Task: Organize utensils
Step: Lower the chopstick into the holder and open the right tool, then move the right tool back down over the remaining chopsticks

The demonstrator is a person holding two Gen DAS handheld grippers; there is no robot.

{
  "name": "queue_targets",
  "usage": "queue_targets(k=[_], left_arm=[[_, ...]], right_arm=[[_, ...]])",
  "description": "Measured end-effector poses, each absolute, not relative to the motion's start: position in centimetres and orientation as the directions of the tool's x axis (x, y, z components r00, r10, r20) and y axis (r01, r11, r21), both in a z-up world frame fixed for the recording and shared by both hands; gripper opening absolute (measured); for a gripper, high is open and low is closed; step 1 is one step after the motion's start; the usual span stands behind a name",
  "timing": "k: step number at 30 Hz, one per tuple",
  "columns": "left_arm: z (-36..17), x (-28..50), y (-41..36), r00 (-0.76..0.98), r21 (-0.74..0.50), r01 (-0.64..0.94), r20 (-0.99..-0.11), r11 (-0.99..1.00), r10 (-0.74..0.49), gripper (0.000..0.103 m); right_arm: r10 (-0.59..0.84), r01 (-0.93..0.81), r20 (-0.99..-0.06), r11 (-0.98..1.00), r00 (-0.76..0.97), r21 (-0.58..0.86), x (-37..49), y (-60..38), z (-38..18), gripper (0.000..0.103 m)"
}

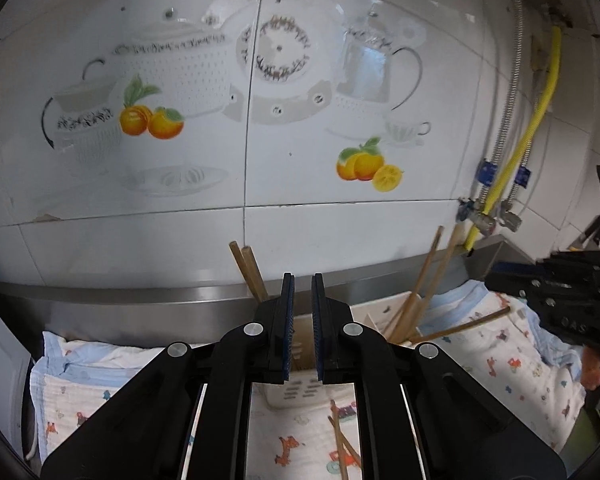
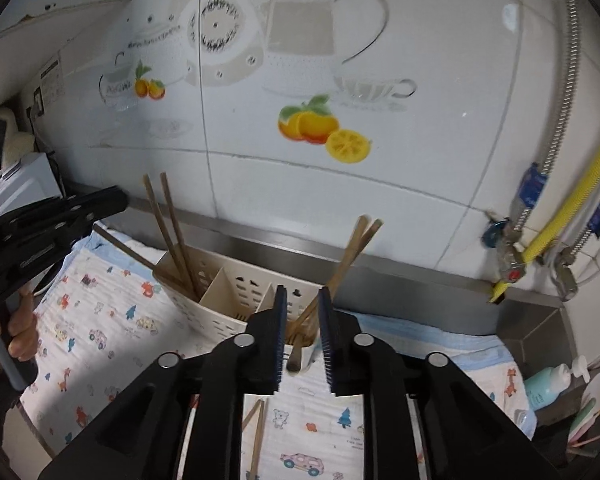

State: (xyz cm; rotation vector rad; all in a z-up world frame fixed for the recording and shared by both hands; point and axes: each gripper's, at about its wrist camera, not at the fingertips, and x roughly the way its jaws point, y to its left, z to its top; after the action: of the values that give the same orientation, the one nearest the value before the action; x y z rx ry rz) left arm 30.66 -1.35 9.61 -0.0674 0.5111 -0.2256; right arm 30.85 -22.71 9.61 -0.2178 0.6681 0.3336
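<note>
Closest in, a couple of loose chopsticks (image 2: 256, 436) are lying on the patterned cloth (image 2: 100, 320), just under the right gripper (image 2: 303, 336), whose jaws are being held partly open on nothing. The left gripper (image 1: 302, 320) is likewise gaping a little and empty. Further back, the cream holder (image 2: 220, 304) is already stocked in its end compartments, so it looks like those leftovers are being lined up for a downward grab next.

Printed cloth (image 2: 112, 320) on steel counter, fruit-decal tiled wall (image 1: 340, 208), yellow hose (image 2: 572, 216), teal pump bottle (image 2: 546, 386).
</note>
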Motion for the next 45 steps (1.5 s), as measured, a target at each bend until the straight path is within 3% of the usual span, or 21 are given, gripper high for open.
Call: queue_targets(k=[7,14,16,21,32,45], left_arm=[[8.4,25.6,-0.7,0.839,-0.125,0.208,-0.488,0.970,-0.242,0.009],[3.9,21.0,-0.7,0.801,-0.140,0.208,-0.544,0.968,-0.251,0.014],[2.3,20.0,-0.7,0.791,-0.144,0.194,-0.562,0.970,-0.242,0.024],[-2.4,18.7,-0.9,0.728,-0.184,0.181,-0.636,0.966,-0.257,0.024],[-7.4,17.1,-1.4,0.665,-0.225,0.175,-0.691,0.958,-0.284,0.024],[-9.4,16.9,-2.4,0.624,-0.242,0.184,-0.720,0.953,-0.303,0.024]], right_arm=[[0.251,-0.358,-0.578,0.930,0.776,-0.078,25.8,-24.3,10.2,0.021],[0.276,-0.379,-0.571,0.923,0.773,-0.068,19.3,-24.7,6.7,0.021],[0.285,-0.386,-0.579,0.921,0.764,-0.055,17.5,-24.9,5.0,0.021],[0.298,-0.390,-0.615,0.920,0.730,-0.018,14.3,-25.2,0.2,0.021],[0.286,-0.331,-0.689,0.941,0.666,0.070,12.3,-26.6,-8.5,0.021],[0.282,-0.315,-0.723,0.944,0.631,0.093,13.2,-26.3,-11.5,0.021]])
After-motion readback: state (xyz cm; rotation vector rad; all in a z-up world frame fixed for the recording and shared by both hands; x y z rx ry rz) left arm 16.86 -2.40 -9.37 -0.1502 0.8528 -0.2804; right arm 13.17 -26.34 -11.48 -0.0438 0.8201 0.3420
